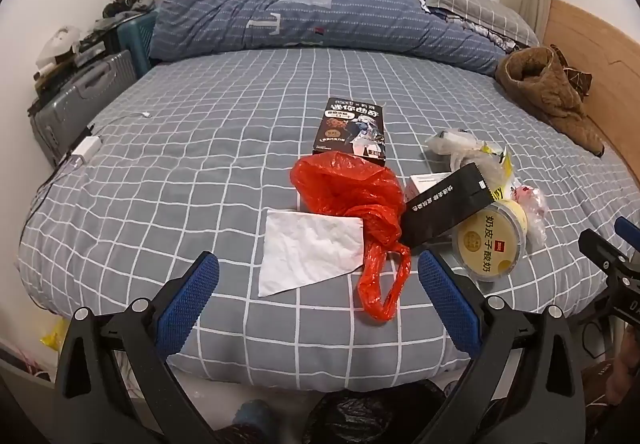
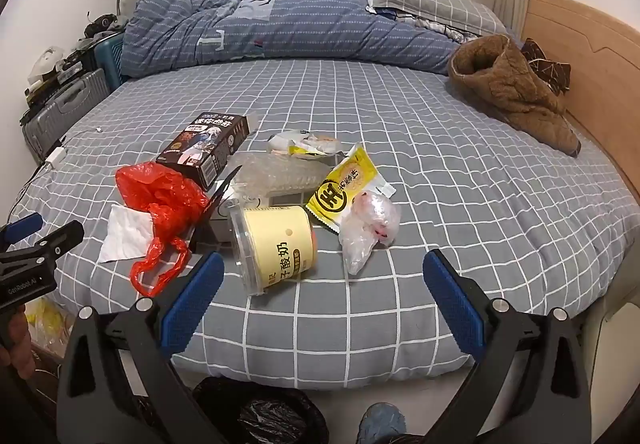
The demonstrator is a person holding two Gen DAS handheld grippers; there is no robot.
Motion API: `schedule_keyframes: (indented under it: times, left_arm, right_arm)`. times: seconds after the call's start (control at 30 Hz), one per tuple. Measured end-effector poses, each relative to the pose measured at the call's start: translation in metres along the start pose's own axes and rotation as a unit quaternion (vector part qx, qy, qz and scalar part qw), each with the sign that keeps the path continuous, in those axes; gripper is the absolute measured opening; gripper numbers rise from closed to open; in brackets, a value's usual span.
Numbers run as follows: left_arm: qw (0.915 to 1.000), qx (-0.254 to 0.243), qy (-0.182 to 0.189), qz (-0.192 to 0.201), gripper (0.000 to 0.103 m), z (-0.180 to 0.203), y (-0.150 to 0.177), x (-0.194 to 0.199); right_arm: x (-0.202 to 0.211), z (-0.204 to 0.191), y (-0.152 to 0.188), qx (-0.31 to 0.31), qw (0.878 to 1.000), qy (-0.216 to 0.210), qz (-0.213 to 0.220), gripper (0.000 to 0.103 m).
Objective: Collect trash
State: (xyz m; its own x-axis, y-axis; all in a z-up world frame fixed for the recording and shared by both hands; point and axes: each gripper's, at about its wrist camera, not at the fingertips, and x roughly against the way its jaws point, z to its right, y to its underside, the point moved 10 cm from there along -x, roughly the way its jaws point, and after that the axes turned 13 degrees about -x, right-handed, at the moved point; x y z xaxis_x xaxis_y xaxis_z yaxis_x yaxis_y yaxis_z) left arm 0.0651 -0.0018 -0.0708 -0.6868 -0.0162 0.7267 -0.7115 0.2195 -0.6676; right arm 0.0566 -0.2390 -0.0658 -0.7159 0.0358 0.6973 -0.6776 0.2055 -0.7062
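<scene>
Between your left gripper's (image 1: 318, 276) wide-apart jaws lie the crumpled white tissue (image 1: 310, 254) and red plastic bag (image 1: 352, 200); your right gripper (image 2: 322, 278), equally spread, frames the toppled pale-yellow yogurt tub (image 2: 276, 244).

Trash cluster (image 2: 280, 204) crowding the near bed (image 2: 440, 172) edge, open sheet right and beyond

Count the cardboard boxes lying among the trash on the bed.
2: a black printed cardboard snack box behind the red plastic bag, and a white box mostly hidden beneath wrappers. Others may be covered.
</scene>
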Motion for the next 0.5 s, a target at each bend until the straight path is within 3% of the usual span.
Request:
schedule_keyframes:
  times: [0.5]
  left_arm:
    - [1.0, -0.004, 0.002, -0.001, 0.097, 0.0046, 0.0008, -0.0022]
  right_arm:
    - [-0.0034, 0.0019, 0.0023, -0.001, 1.0, 0.0, -0.005, 0.096]
